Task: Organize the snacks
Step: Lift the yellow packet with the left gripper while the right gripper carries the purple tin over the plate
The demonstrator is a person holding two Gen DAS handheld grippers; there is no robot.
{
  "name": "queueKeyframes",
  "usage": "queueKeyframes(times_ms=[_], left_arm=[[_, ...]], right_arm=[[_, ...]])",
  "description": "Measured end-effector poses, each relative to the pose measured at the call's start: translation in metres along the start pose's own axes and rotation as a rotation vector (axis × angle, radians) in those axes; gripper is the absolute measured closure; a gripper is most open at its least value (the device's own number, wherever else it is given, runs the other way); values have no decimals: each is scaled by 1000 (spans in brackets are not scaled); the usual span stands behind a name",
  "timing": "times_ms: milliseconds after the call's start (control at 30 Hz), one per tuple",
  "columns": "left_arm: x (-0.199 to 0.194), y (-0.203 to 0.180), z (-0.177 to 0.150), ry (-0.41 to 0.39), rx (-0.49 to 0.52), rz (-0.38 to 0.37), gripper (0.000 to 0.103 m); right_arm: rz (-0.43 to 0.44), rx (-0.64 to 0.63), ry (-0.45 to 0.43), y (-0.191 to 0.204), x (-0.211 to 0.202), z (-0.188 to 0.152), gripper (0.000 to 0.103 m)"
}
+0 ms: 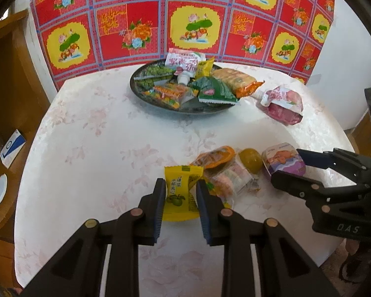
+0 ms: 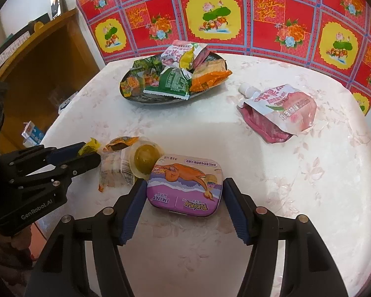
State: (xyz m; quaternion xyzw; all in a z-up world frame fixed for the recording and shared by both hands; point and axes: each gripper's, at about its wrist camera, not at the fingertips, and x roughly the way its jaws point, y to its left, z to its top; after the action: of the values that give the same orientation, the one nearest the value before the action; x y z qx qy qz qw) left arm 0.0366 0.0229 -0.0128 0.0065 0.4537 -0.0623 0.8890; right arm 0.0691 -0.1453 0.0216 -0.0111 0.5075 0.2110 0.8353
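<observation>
My left gripper (image 1: 181, 188) is shut on a yellow candy packet (image 1: 181, 193) low over the white table; it also shows in the right wrist view (image 2: 86, 155). My right gripper (image 2: 185, 185) is open around a purple mint tin (image 2: 185, 185) that lies on the table, jaws close to both sides; it also shows in the left wrist view (image 1: 288, 165) around the tin (image 1: 283, 162). A dark plate (image 1: 160, 100) at the back holds several snack packets. A pink drink pouch (image 2: 282, 110) lies to the right.
Beside the tin lie a jelly cup (image 2: 146, 159), an orange packet (image 2: 121, 143) and a clear wrapped snack (image 2: 113, 170). A wooden cabinet (image 2: 49, 61) stands left of the table. A red flowered cloth (image 1: 185, 19) hangs behind.
</observation>
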Motion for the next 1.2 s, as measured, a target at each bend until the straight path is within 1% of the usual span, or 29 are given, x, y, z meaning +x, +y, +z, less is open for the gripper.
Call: queueKeyframes(times_ms=[400,700,967,1200], left_arm=[[-3,6,14,-20,-27,-10,77],[-5,15,23,-39,-56,-4,77],[-6,26,28,-46,-89,2,77],[-5,32,30,-49,-106,6,77]], right_arm=[[15,-9,-34,2,-6,6,39],[27,-11,-66,0,-9,19,39],[39,-39,-98,6,-8,36,39],[75,-53,-120,16,0,61,39]])
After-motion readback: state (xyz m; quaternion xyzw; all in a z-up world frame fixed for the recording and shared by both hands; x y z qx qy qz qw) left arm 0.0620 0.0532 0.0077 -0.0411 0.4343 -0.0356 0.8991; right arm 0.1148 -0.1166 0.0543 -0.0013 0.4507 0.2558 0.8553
